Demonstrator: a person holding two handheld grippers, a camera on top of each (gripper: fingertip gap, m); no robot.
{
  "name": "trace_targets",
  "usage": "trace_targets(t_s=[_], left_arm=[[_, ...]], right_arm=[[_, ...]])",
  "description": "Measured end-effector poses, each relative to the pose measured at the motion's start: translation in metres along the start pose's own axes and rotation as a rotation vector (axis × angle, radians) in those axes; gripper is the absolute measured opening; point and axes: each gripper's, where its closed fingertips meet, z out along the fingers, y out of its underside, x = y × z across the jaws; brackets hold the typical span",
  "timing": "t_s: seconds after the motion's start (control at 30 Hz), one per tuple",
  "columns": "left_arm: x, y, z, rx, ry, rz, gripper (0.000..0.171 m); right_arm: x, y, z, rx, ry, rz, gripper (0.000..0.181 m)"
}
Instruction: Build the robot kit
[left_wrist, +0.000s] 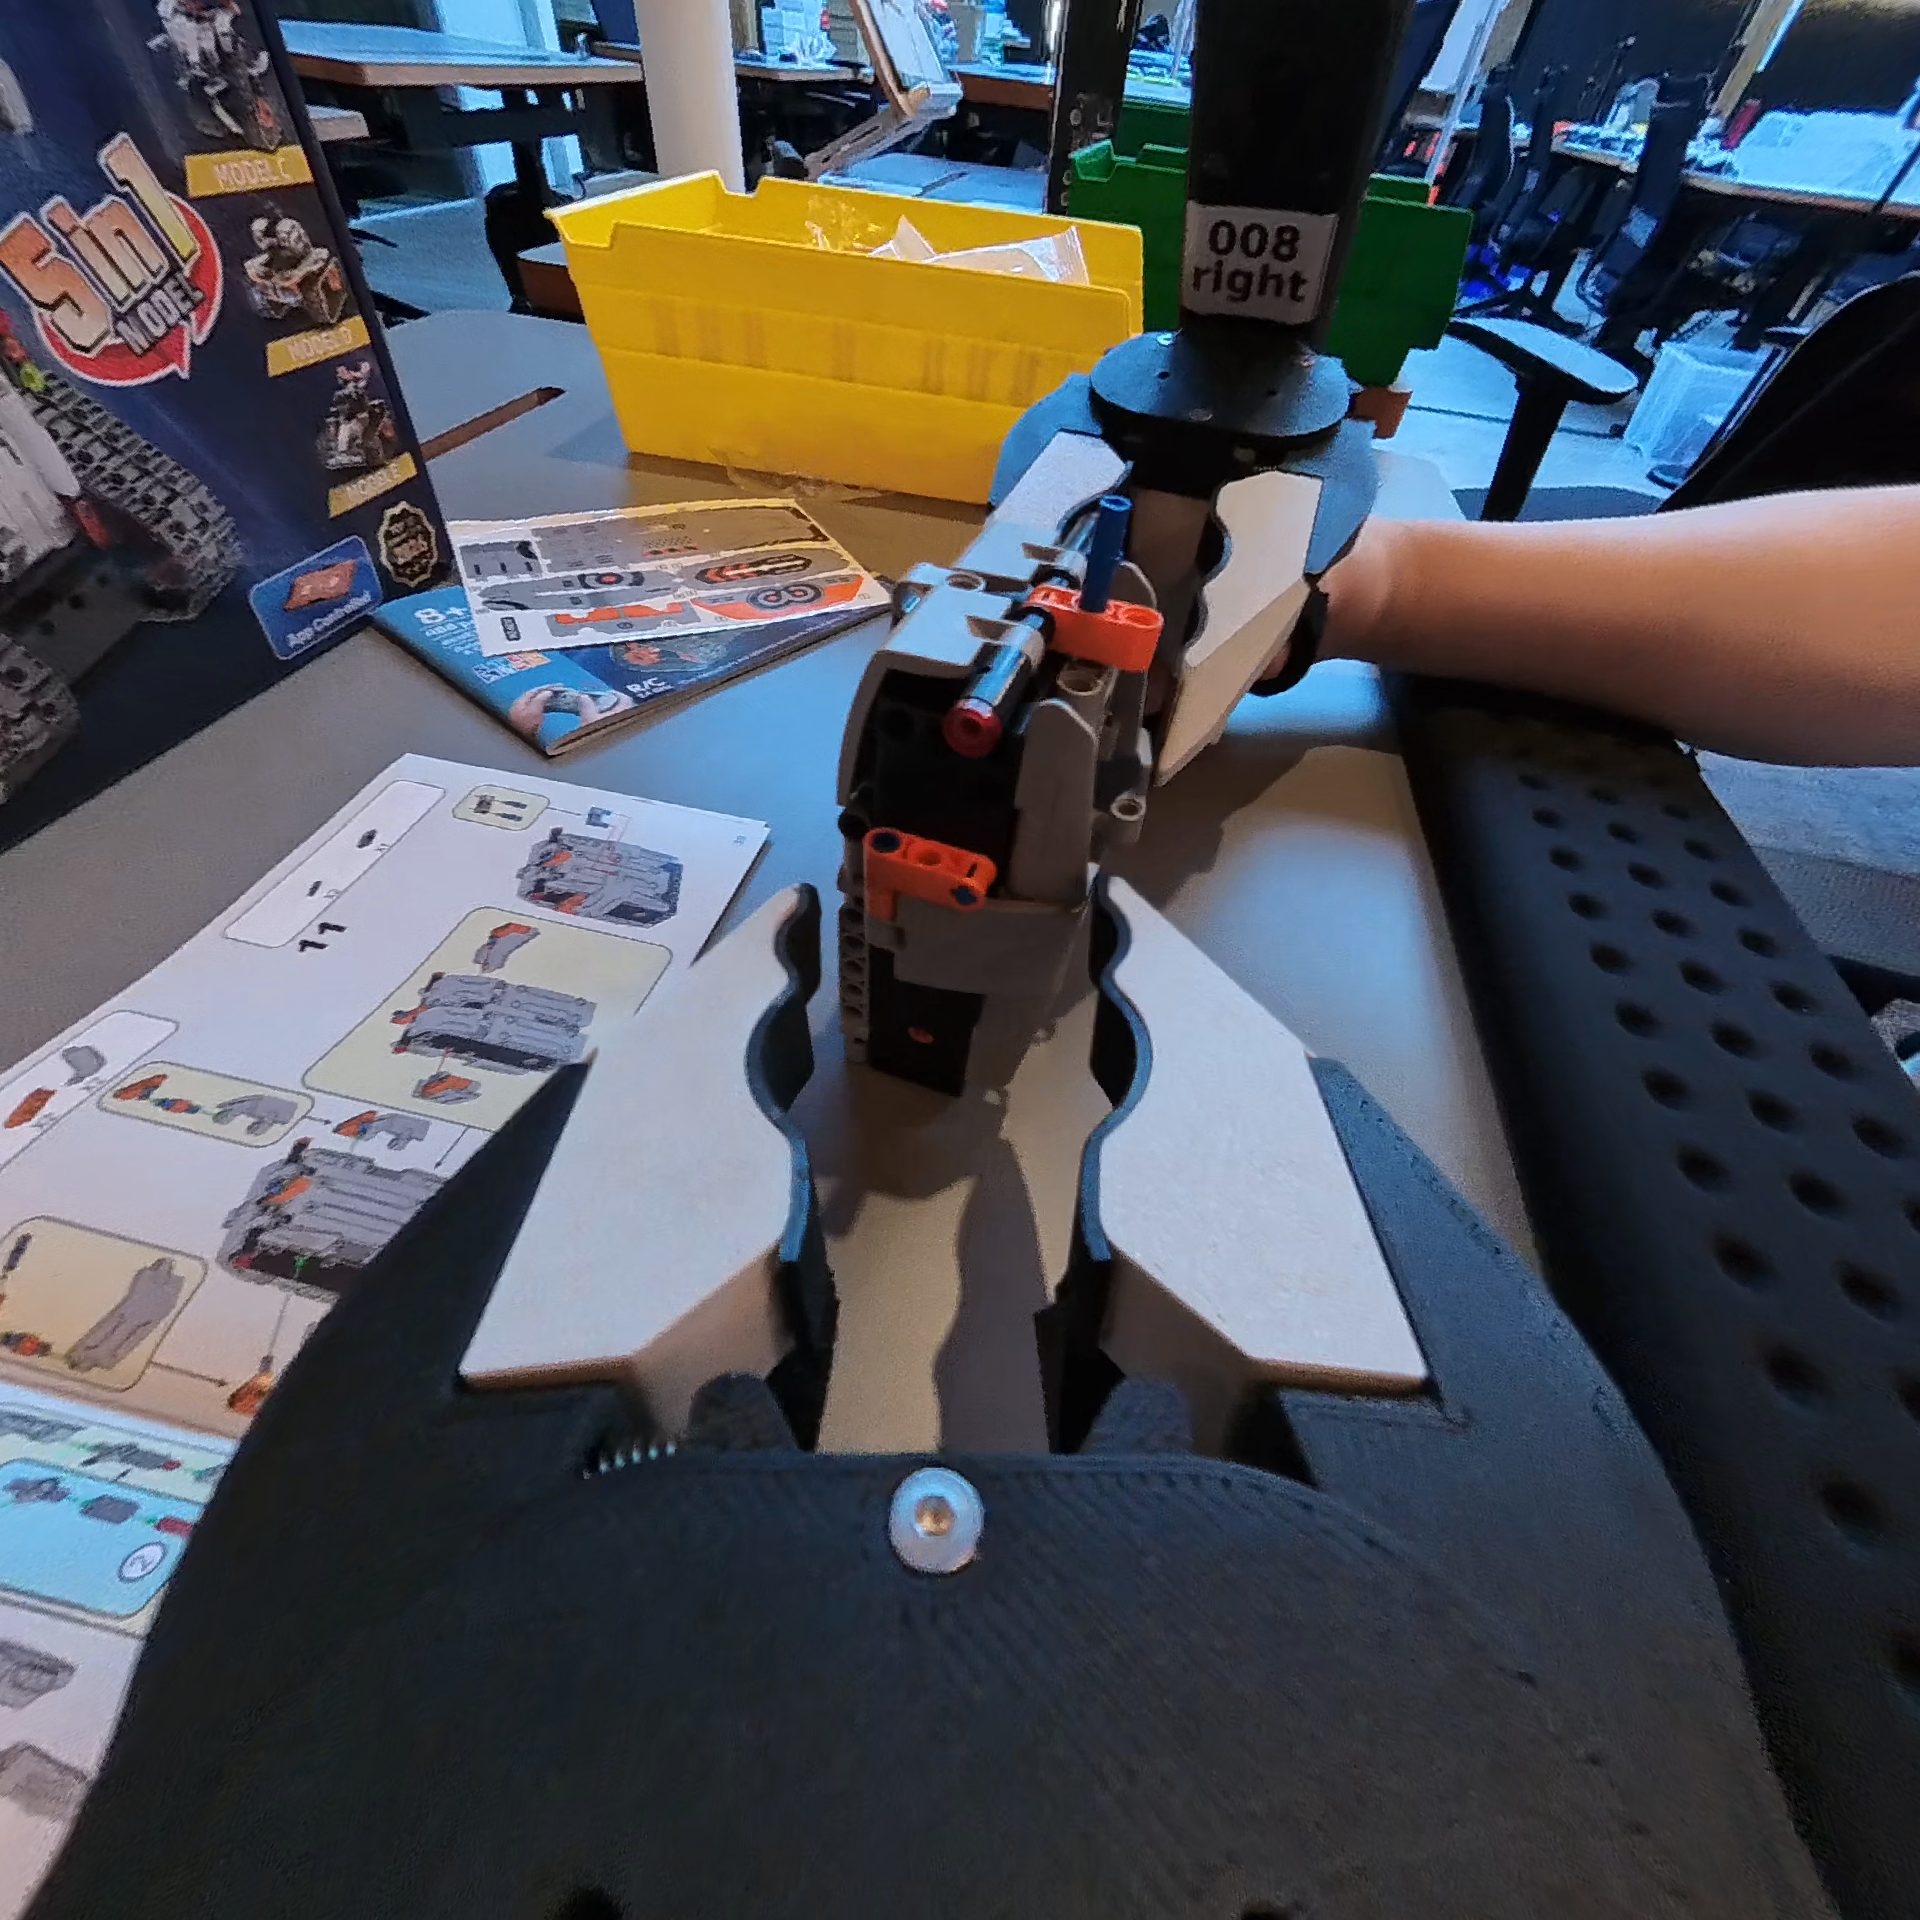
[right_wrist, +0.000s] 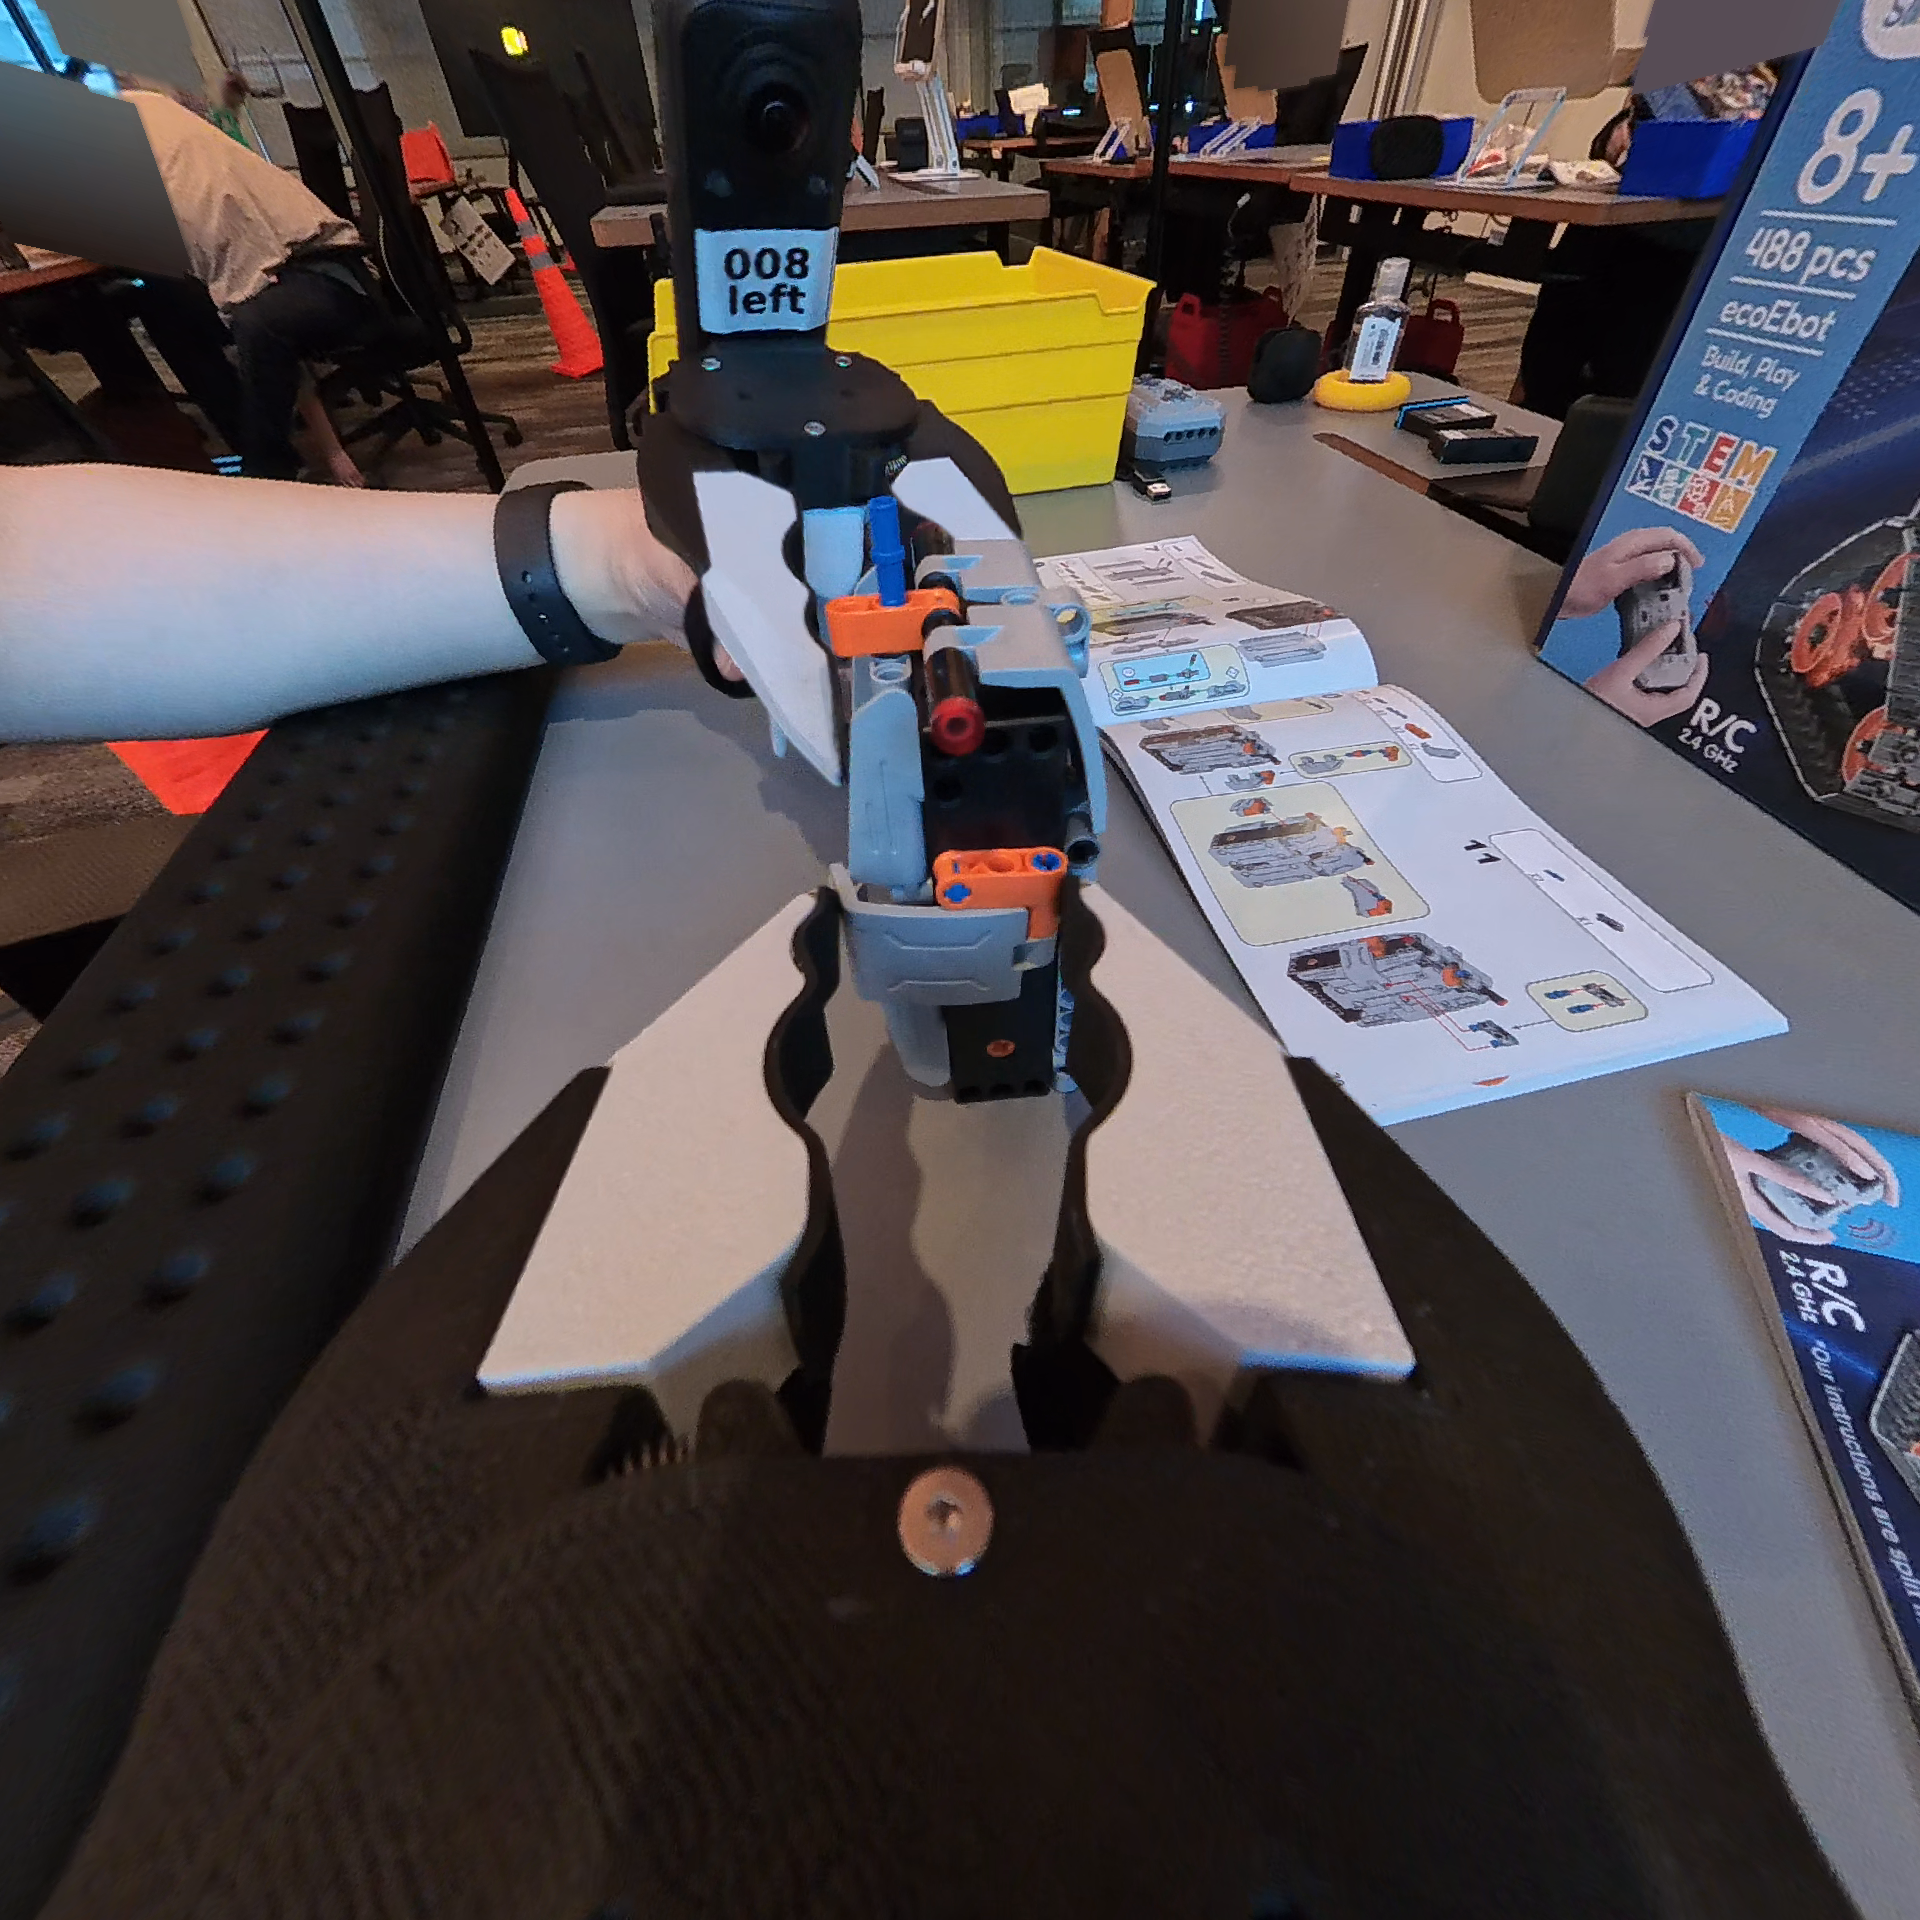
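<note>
Right gripper (right_wrist: 951, 935): lower centre of frame, jaws closed on near end of brick assembly (right_wrist: 971, 821), grey/black/orange.
Left gripper (right_wrist: 831, 623): centre, facing the camera, at the assembly's far end; grip cannot be told.
Blue pin (right_wrist: 885, 545): upright on top.
Open manual (right_wrist: 1382, 831): right of centre, flat on grey table (right_wrist: 644, 883).
Yellow bin (right_wrist: 997, 353): upper centre.
Box (right_wrist: 1766, 436): upper right.

Even, fairly bright indoor light from above. Soft shadows under the grey, black and orange brick model (left_wrist: 966, 862) on the matte grey tabletop (left_wrist: 1299, 935). Strong wide-angle bending toward edges. Soft blur behind the yellow plastic bin (right_wrist: 1039, 353); dimmer there.
</note>
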Motion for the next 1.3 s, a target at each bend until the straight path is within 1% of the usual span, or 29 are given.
trace_targets(t_s=[0.07, 0.13, 0.2, 0.3, 0.67, 0.83, 1.03, 1.3], left_arm=[[0.003, 0.001, 0.000, -0.008, 0.013, 0.016, 0.042], [0.002, 0.003, 0.001, -0.023, 0.003, 0.021, 0.043], [0.000, 0.007, 0.004, -0.050, -0.007, 0.019, 0.050], [0.001, 0.008, 0.006, -0.064, -0.006, 0.033, 0.043], [0.002, 0.009, 0.005, -0.066, -0.005, 0.030, 0.042], [0.002, 0.008, 0.006, -0.067, -0.016, 0.041, 0.042], [-0.003, 0.008, 0.008, -0.068, -0.058, 0.039, 0.042], [-0.002, 0.008, 0.008, -0.067, -0.061, 0.043, 0.042]], right_arm=[[0.000, 0.000, 0.000, -0.004, 0.000, -0.002, 0.042], [0.000, 0.000, 0.000, -0.006, 0.000, -0.005, 0.042], [0.000, 0.001, 0.001, -0.010, 0.000, -0.005, 0.042], [0.001, 0.001, 0.001, -0.015, 0.003, -0.002, 0.042], [0.004, 0.002, 0.002, -0.049, 0.060, -0.069, 0.042], [0.007, 0.002, 0.003, -0.046, 0.093, -0.035, 0.042], [0.011, 0.002, 0.005, -0.059, 0.152, -0.039, 0.042], [0.010, 0.002, 0.004, -0.038, 0.151, -0.019, 0.042]])
